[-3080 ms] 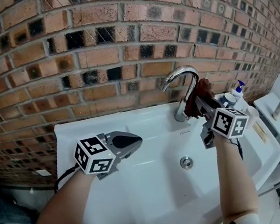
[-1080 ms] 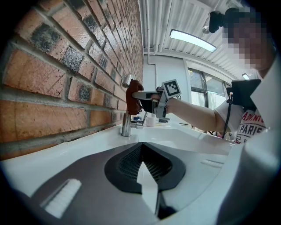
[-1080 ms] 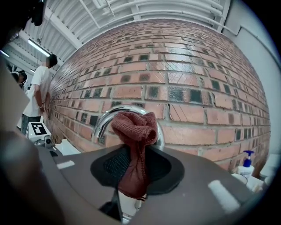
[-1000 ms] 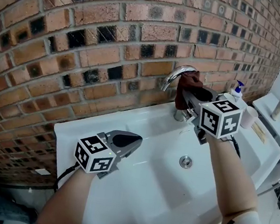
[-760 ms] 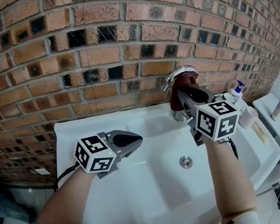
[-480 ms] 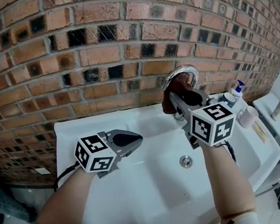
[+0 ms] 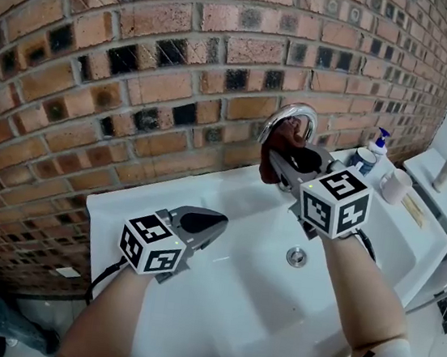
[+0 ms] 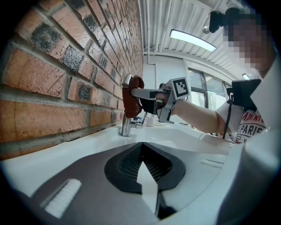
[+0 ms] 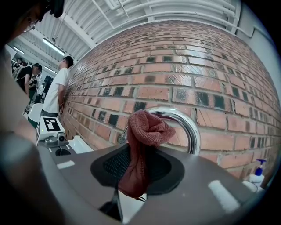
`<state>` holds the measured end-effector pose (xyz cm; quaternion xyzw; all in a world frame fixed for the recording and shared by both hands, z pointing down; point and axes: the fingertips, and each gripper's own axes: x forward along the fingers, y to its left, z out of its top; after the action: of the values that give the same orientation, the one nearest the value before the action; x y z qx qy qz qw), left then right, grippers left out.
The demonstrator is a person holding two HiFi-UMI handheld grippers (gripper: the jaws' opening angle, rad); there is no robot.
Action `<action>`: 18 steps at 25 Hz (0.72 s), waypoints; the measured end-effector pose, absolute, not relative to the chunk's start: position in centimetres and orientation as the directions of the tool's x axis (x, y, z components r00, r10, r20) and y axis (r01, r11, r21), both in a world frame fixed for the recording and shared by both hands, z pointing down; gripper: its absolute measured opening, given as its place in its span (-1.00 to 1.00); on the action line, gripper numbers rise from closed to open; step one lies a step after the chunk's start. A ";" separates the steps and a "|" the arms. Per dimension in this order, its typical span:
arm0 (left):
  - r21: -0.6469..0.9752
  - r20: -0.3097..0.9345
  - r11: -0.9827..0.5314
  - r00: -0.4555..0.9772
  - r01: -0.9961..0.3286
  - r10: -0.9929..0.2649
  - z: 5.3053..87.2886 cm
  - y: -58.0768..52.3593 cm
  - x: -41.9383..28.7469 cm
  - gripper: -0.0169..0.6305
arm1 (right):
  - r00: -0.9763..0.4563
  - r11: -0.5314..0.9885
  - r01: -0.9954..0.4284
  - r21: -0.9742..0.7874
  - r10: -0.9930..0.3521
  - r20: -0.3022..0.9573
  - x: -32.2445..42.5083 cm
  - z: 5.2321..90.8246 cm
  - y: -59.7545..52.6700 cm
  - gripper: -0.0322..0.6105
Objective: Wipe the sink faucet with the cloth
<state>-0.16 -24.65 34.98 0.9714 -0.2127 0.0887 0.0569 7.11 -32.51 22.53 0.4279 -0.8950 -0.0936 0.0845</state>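
A curved chrome faucet (image 7: 289, 113) rises from the back of the white sink (image 7: 206, 188) against the brick wall. My right gripper (image 7: 285, 159) is shut on a dark red cloth (image 7: 277, 144), which it holds against the left, spout side of the faucet's arch. In the right gripper view the cloth (image 9: 142, 145) bunches between the jaws in front of the faucet (image 9: 189, 127). My left gripper (image 7: 201, 226) is shut with nothing in it and rests over the sink's left rim, well away from the faucet (image 8: 126, 118). The cloth (image 8: 131, 100) shows there too.
The drain (image 7: 297, 258) lies in the basin below my right arm. A soap pump bottle (image 7: 379, 141), a round container (image 7: 363, 158) and a white cup (image 7: 395, 185) stand on the sink's right rim. A person (image 9: 57, 90) stands far off along the wall.
My right gripper has carried the cloth from the faucet's right side up over the arch to its left, spout side. The left gripper has not moved.
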 end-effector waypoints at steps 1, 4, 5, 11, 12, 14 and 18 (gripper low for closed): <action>0.073 0.196 -0.903 0.894 -0.423 -0.403 35.0 -24.6 -0.2 -0.93 | -0.618 0.615 -0.751 0.239 -0.783 0.070 7.2 22.4 -32.4 -0.60; 0.072 0.196 -0.903 0.894 -0.424 -0.404 35.0 -24.7 -0.2 -0.93 | -0.622 0.615 -0.752 0.237 -0.781 0.055 7.6 22.0 -31.5 -0.60; 0.071 0.197 -0.903 0.894 -0.424 -0.404 35.0 -24.7 -0.2 -0.93 | -0.626 0.617 -0.751 0.234 -0.779 0.046 7.6 21.9 -31.0 -0.60; 0.069 0.186 -0.907 0.899 -0.415 -0.397 34.9 -24.5 -0.2 -0.93 | -0.684 0.667 -0.711 0.222 -0.729 0.000 5.8 21.3 -26.9 -0.60; 0.068 0.186 -0.909 0.900 -0.411 -0.394 34.9 -24.4 -0.1 -0.93 | -0.700 0.684 -0.698 0.211 -0.714 -0.002 5.3 21.5 -26.1 -0.60; 0.066 0.185 -0.911 0.902 -0.407 -0.390 34.9 -24.3 -0.1 -0.93 | -0.731 0.720 -0.673 0.167 -0.682 -0.002 4.3 22.4 -24.8 -0.60; 0.063 0.172 -0.916 0.908 -0.396 -0.381 34.7 -23.9 0.0 -0.93 | -0.757 0.757 -0.646 0.098 -0.652 0.040 3.1 25.9 -24.0 -0.59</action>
<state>-0.04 -23.94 34.69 0.9756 -0.1990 0.0785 0.0484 3.13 -24.01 25.86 0.3463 -0.9366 -0.0391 0.0361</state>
